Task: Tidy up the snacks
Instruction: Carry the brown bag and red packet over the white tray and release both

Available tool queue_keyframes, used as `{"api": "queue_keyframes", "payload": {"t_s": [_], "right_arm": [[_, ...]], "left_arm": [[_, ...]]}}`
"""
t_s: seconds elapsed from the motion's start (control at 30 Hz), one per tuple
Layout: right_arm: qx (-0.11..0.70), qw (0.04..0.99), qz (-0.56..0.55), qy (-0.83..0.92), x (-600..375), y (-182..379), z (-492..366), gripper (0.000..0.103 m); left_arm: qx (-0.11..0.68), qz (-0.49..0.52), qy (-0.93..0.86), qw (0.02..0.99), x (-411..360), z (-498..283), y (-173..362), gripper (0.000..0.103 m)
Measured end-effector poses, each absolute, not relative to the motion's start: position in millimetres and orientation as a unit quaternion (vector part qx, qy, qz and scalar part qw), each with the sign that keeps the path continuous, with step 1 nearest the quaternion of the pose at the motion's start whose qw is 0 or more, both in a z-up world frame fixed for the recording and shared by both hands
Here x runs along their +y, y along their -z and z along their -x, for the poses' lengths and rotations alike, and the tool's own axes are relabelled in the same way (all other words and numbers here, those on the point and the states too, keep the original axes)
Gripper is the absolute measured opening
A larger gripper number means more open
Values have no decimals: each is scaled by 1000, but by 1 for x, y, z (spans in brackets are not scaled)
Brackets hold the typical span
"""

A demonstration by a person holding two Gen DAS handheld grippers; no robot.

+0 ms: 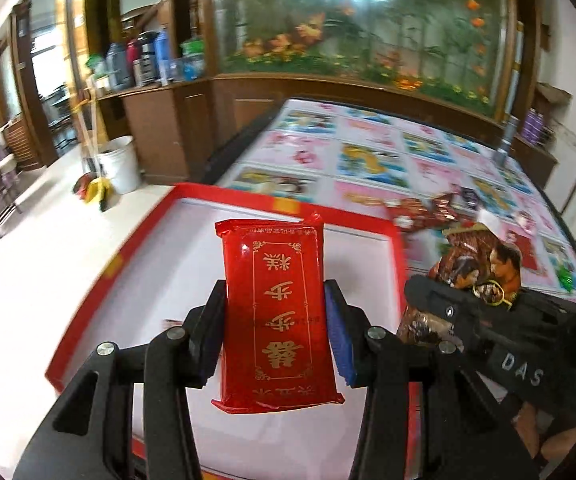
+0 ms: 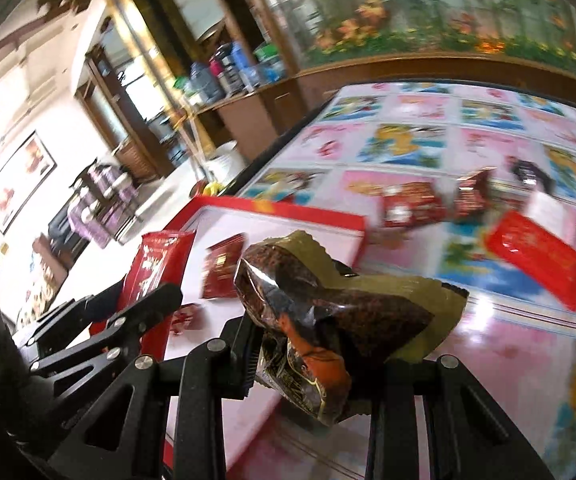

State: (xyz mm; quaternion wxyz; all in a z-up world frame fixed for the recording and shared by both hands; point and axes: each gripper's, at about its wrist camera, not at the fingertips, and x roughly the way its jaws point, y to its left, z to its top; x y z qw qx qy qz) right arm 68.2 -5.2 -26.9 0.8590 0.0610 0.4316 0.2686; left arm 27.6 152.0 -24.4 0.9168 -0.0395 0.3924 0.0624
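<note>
The left claw (image 1: 276, 328) is closed on a red packet (image 1: 278, 312), its two pads pressed against the packet's long sides near the middle. The packet's long axis runs straight ahead from the claw, in line with the fingers, and it hangs above the white floor of the red box (image 1: 88, 304), with the box's far wall beyond its tip. Judged from this, the packet is already over the box and the coming move is downward, not sideways. The right claw (image 2: 311, 364) is closed on a crumpled brown packet (image 2: 327, 312), which sits just beside the box's right wall, outside it and above the patterned tablecloth (image 2: 407, 140). The left claw is therefore the one nearer to placing. Inside the box a few small red packets (image 2: 224, 268) already lie near its left side. Further right of the box, loose snacks (image 2: 411, 204) and another red packet (image 2: 535, 256) remain on the tablecloth.
</note>
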Motion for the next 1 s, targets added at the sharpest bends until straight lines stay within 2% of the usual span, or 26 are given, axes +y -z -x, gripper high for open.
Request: {"api": "queue_keyframes", "payload": {"t_s": [0.23, 0.57, 0.77, 0.9, 1.0], "right_arm": [[450, 841, -27, -300, 53, 42, -66, 32], [458, 835, 15, -304, 88, 53, -65, 34], [446, 844, 7, -299, 79, 46, -65, 42], [425, 860, -9, -282, 55, 37, -67, 45], [417, 868, -26, -268, 31, 32, -70, 45]], "left_arm": [[401, 51, -92, 910, 187, -28, 41, 44], [409, 40, -134, 902, 212, -28, 51, 45], [406, 32, -147, 901, 213, -26, 48, 46], [407, 37, -141, 902, 207, -24, 46, 54], [408, 33, -137, 902, 197, -25, 44, 56]]}}
